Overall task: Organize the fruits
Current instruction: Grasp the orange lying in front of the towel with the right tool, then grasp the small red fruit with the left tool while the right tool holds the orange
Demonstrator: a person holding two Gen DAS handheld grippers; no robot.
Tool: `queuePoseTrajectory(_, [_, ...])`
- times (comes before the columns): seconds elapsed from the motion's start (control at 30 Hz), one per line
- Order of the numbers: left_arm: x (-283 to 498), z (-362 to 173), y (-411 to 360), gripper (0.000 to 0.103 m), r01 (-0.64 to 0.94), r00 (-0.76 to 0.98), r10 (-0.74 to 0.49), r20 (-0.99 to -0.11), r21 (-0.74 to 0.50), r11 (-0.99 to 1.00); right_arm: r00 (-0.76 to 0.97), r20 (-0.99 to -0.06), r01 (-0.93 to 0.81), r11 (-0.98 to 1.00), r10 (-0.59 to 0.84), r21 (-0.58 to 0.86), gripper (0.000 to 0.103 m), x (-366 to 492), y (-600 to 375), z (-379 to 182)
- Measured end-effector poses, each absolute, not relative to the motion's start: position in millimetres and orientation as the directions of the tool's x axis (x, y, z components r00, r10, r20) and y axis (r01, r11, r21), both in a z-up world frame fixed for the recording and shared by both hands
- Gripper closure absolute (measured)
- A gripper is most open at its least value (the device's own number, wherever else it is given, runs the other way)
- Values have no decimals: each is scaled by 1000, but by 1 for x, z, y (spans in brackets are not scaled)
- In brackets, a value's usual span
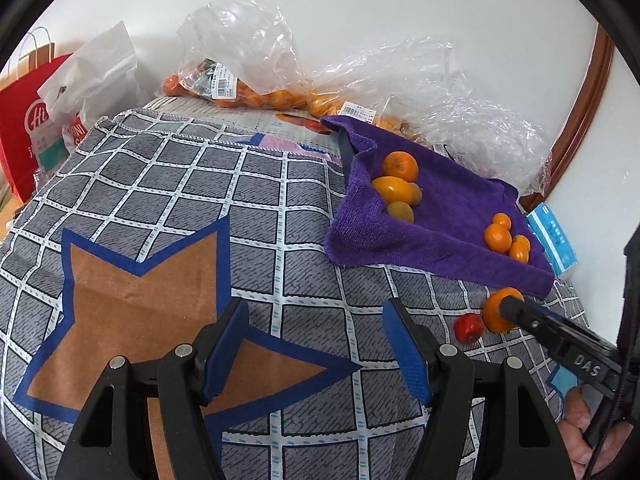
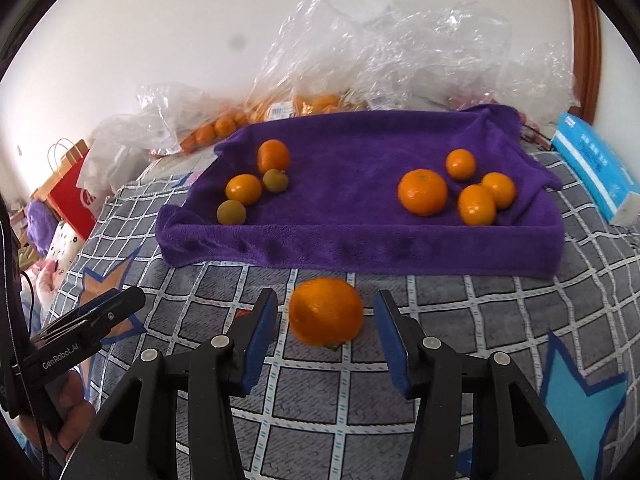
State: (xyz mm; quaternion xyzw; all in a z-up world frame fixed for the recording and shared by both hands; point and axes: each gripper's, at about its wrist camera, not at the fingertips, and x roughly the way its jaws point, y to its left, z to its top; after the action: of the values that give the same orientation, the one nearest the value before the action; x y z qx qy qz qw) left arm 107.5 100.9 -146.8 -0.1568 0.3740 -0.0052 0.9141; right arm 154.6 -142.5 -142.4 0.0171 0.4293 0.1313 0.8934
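The orange (image 2: 326, 312) is round, bright and dimpled, with a darker stub showing at its underside. It sits on the grey checked cloth (image 2: 500, 320) at 6 o'clock from the purple towel (image 2: 360, 240), just in front of the towel's near raised edge. In the left wrist view a small red fruit (image 1: 468, 328) lies just beside it, at its 9 o'clock.

The right gripper (image 2: 325, 334) has its blue pads on either side of the orange, with a sliver of cloth visible at each flank; the jaws stand released, not pressing the fruit. The left gripper (image 1: 314, 346) hangs over the brown star pattern (image 1: 132, 308), its jaws parted with nothing between them.

On the towel there are two groups. The group at 9 o'clock (image 2: 252, 188) counts four: two orange fruits and two smaller greenish-brown ones. The group at 3 o'clock (image 2: 456, 192) counts four, all orange, one clearly larger than the rest. Behind the towel, at 12 o'clock, lie crumpled clear plastic bags (image 2: 420, 48), some with more oranges inside and white barcode stickers whose print is too small to read.

A pale blue packet (image 2: 596, 168) lies at the towel's 3 o'clock; its text is unreadable. A red paper bag (image 1: 28, 120) at 9 o'clock shows "Hi". The right gripper's body reads "DAS" in the left wrist view, the left one's "GenRobot.AI" in the right wrist view.
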Motion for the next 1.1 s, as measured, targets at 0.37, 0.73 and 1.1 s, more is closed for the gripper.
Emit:
queuePoseTrajectory(0.37, [111,-148,100,36,-113,714,-126,-688,-291,950,632,-749,-199,976,197,89,59,149,-158,-147])
queuePoseTrajectory(0.73, [113,-149,96,37,-58,706,-187,-683,-318,946,651,-742,-192,980,164,48,59,134,-185,-152])
queuePoseTrajectory(1.1, [116,-151,94,37,-20,681,-231,-696,-332,943,647,-747,-210,977,153,19,59,132,-181,-153])
